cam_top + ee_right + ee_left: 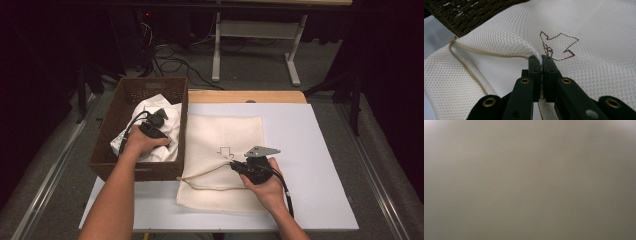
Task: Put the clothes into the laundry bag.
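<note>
The white rectangular surface (310, 165) carries the work; its near-left corner lies under the basket. On it lies the cream mesh laundry bag (225, 150) with a beige zipper (467, 67) along its opening and a small brown outline arrow (225, 151) stitched on its upper layer. The bag lies flat just beside the basket, and its left edge touches the basket wall.

The dark brown woven rectangular basket (112, 125) stands at the left edge of the surface. It holds a crumpled white cloth (150, 107).

My left hand (140, 142) reaches into the basket and sets my left gripper (159, 120) down against the white cloth. The left gripper view is a blurred grey field, so I cannot tell how these jaws stand or whether they hold the cloth.

My right hand (265, 182) rests on the bag near its front edge. My right gripper (541, 60) points left toward the basket. Its jaws are pressed together, pinching a raised fold of the bag's upper mesh layer at the zipper opening, just beside the stitched arrow. The pinched fold lifts the mesh above the lower layer.
</note>
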The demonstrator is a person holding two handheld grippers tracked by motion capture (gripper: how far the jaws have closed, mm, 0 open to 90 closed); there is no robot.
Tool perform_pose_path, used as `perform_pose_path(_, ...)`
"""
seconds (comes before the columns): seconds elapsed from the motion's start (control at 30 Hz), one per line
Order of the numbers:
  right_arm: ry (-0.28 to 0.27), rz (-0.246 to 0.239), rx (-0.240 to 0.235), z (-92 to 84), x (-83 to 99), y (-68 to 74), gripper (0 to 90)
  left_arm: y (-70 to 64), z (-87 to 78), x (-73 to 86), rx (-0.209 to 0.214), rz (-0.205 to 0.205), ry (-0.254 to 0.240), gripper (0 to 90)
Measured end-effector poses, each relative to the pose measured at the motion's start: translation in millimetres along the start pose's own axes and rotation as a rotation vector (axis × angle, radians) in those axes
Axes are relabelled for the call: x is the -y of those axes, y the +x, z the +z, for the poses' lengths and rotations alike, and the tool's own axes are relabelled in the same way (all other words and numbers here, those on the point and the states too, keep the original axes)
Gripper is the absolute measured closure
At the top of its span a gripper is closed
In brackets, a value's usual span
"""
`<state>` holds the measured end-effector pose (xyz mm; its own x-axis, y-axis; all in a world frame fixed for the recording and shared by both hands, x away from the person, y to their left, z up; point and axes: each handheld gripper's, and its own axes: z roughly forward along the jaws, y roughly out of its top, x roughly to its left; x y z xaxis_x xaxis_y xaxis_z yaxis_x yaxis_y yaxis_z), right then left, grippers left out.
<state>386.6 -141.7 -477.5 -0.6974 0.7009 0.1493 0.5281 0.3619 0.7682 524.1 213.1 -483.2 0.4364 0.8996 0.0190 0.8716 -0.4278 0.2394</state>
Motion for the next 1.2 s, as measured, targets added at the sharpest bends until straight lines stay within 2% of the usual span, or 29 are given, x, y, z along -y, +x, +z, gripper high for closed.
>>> perform_pose_path(0.03, 0.0, -0.001, 0.0, 0.3, 0.5, -0.1, 87.8, -1.2, -2.7, -0.2, 0.008, 0.003, -0.01, 48.9)
perform_pose_path(0.07, 0.001, -0.001, 0.001, 0.4, 0.9, 0.4, 87.8, -1.1, -3.7, -0.5, 0.025, 0.004, -0.016, 61.7)
perform_pose_path(0.17, -0.021, -0.005, 0.002, -1.6, 0.2, -0.3, 87.9, 0.0, -6.1, -1.0, 0.049, -0.012, -0.017, 69.5)
perform_pose_path(0.27, -0.04, -0.001, 0.001, -3.5, -0.1, -1.0, 88.0, 6.6, -11.8, 1.4, 0.104, -0.046, -0.056, 70.8)
perform_pose_path(0.3, -0.042, -0.006, 0.001, -3.8, 0.0, -0.8, 88.0, 10.2, -17.2, 2.3, 0.139, -0.077, -0.093, 70.9)
perform_pose_path(0.37, -0.044, -0.007, -0.004, -4.0, 0.0, -1.4, 88.0, 12.2, -23.5, 3.0, 0.164, -0.107, -0.136, 71.3)
perform_pose_path(0.43, -0.047, -0.006, -0.006, -4.3, 0.2, -1.9, 88.0, 11.9, -29.5, 3.1, 0.187, -0.118, -0.176, 71.4)
perform_pose_path(0.5, -0.053, -0.004, -0.008, -3.9, -0.1, -2.1, 88.1, 12.2, -34.3, 3.9, 0.199, -0.134, -0.211, 71.4)
perform_pose_path(0.6, -0.058, 0.006, -0.012, -3.4, 0.7, -3.5, 88.1, 10.3, -41.4, 7.0, 0.191, -0.148, -0.267, 71.4)
perform_pose_path(0.73, -0.059, 0.024, -0.026, -3.9, 2.1, -5.5, 88.1, 10.8, -51.8, 13.7, 0.231, -0.165, -0.339, 71.4)
perform_pose_path(0.8, -0.069, 0.034, -0.031, -4.8, 2.2, -6.3, 88.0, 9.9, -55.5, 15.9, 0.247, -0.176, -0.355, 71.4)
perform_pose_path(1.03, -0.087, 0.044, -0.035, -6.7, 3.0, -6.9, 88.0, 8.2, -73.7, 26.1, 0.255, -0.193, -0.465, 71.4)
perform_pose_path(1.13, -0.092, 0.048, -0.037, -7.0, 3.5, -7.6, 88.0, 3.6, -80.4, 29.6, 0.288, -0.186, -0.504, 71.4)
perform_pose_path(1.2, -0.089, 0.052, -0.036, -6.5, 4.2, -7.6, 88.0, -1.5, -87.0, 31.3, 0.273, -0.172, -0.525, 71.4)
